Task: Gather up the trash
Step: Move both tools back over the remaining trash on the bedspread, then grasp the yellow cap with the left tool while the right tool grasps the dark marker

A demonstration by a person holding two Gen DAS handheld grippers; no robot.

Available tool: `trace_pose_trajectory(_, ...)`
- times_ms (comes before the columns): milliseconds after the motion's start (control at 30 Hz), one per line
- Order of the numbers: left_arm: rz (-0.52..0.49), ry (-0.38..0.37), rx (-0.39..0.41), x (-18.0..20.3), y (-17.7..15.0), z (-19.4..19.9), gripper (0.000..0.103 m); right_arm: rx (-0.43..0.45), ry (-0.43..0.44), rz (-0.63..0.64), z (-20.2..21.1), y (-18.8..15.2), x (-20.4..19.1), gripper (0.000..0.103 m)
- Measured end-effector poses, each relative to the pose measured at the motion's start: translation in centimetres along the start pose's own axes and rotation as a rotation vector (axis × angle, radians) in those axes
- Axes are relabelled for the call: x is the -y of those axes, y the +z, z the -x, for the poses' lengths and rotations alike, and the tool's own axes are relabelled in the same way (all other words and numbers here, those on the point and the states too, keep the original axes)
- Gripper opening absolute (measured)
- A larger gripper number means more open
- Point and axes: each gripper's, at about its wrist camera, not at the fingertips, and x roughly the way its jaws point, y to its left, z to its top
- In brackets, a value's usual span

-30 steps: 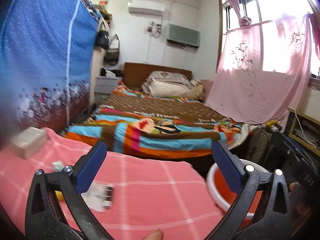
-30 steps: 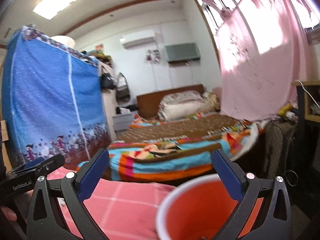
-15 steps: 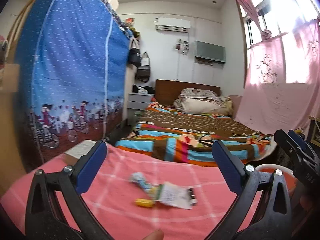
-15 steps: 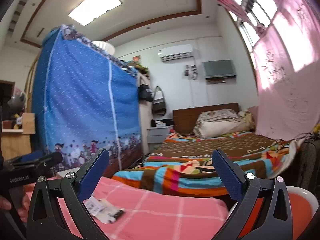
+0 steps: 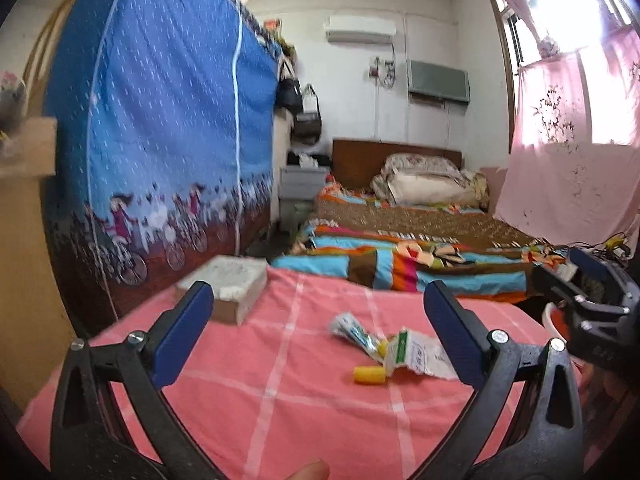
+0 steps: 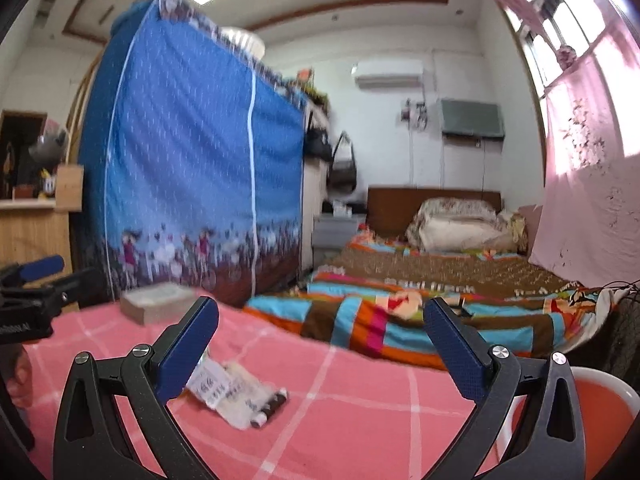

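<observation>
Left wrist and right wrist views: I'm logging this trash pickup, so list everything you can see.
Table cloth: one, pink with white check, foreground.
Wrappers: a small pile, white and green, on the cloth.
Yellow piece: one, beside the wrappers.
Box: one, pale, far left of the cloth.
Bin: one, orange with white rim, right of the table.
Wardrobe cover: one, blue, left.
Bed: one, striped bedding, behind the table.
Curtain: pink, at the window.
Left gripper: open, empty.
Right gripper: open, empty.
</observation>
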Motion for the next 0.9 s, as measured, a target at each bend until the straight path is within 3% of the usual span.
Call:
trace_pose_trajectory(100, -0.004, -0.014, -0.067, 0.1, -0.5, -1.1, 0.103, -0.087, 0.032, -0.024, -1.5, -0.7, 0.0, 0.090)
trace_pose_trajectory(333, -0.027, -0.059, -0.214, 1.0, -1.3, -3.4, 0.085, -0.287, 0.099, -0.041, -4.7, -2.3, -0.5, 0.046)
trace_pose_trajectory(533, -0.050, -0.124, -0.383, 1.8, -2.4, -6.1, 0.070, -0.411, 0.148, -0.037, -6.4, -3.4, -1.1, 0.035)
trace_pose_trajectory(733, -0.051, -0.174, -0.519, 2.3, -3.5, -8.2, 0.055, -0.494, 0.181, -0.029, -7.4, -4.3, -1.7, 0.032)
trace_pose_trajectory(900, -0.022, -0.200, -0.583, 2.1, -3.9, -9.3, 0.046, -0.545, 0.200, -0.046, -8.2, -4.9, -1.6, 0.032)
